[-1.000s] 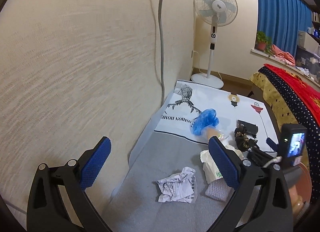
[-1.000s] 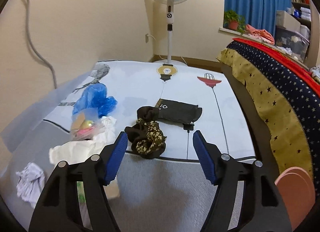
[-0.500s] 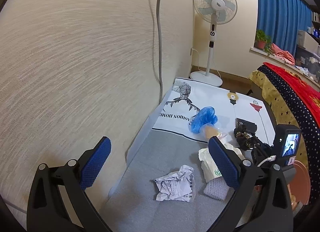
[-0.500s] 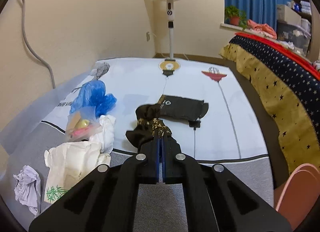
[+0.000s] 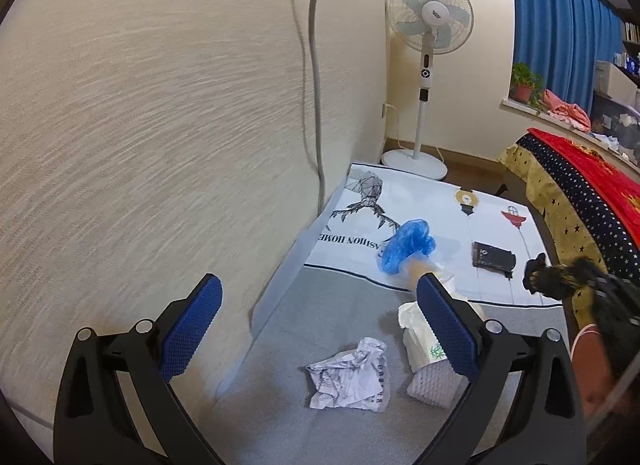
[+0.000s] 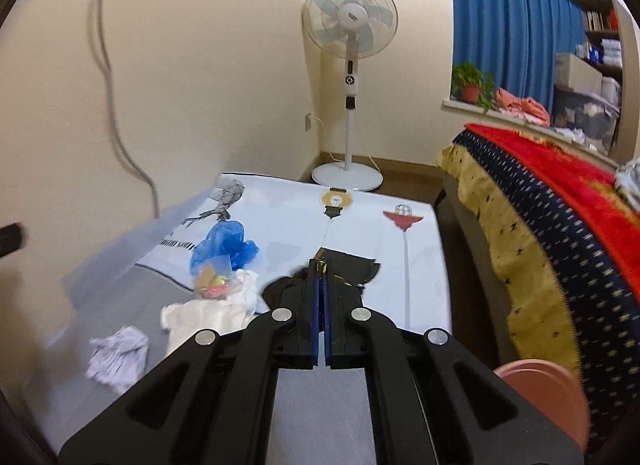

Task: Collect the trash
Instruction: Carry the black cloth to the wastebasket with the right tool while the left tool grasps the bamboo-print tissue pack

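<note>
Dark wad [image 5: 560,281] (blurred) mostly behind closed right fingers [image 6: 318,297]

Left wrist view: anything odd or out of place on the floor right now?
Litter strewn on the mat: crumpled paper, a blue plastic bag, a flat black pouch. The right gripper holds a dark patterned rag off the floor.

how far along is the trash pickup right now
Barely begun. No bin or bag of collected items shows. In hand: the right gripper is shut on the dark crumpled wrapper, lifted off the mat. Left: the crumpled paper, white bag, blue plastic and flat black packet. The left gripper is open.
</note>
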The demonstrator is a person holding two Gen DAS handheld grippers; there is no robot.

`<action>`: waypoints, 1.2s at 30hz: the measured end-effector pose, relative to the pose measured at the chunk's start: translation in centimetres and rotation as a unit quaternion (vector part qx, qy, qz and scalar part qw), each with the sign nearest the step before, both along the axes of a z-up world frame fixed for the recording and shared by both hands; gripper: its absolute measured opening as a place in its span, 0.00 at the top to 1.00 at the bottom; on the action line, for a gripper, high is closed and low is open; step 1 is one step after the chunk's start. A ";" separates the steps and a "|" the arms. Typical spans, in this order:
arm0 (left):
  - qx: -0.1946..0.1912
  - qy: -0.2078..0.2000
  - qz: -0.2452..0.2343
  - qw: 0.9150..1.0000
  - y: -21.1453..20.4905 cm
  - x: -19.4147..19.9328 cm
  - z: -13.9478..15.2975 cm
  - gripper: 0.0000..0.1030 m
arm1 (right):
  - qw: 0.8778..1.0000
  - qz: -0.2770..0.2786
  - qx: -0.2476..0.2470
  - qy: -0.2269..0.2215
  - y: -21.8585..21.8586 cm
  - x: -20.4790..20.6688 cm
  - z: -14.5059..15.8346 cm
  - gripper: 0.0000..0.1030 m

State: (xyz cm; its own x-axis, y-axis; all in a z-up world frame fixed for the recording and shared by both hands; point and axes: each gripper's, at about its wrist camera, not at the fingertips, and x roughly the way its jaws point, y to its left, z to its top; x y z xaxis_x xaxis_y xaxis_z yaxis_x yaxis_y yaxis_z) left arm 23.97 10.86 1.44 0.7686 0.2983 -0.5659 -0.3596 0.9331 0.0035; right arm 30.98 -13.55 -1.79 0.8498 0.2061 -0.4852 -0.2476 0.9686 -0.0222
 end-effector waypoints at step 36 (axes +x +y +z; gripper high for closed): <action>-0.051 0.056 -0.059 0.995 -7.7 10.4 -15.1 0.09 | 0.997 -0.070 0.024 0.007 -15.7 -15.1 4.8 0.98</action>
State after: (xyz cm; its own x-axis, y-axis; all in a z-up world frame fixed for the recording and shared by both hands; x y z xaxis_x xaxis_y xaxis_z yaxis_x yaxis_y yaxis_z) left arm 34.37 3.17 -13.64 0.7256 0.1462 -0.6724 -0.2508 0.9661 -0.0606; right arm 15.93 -29.21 3.06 0.8648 0.1097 -0.4899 -0.1106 0.9935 0.0272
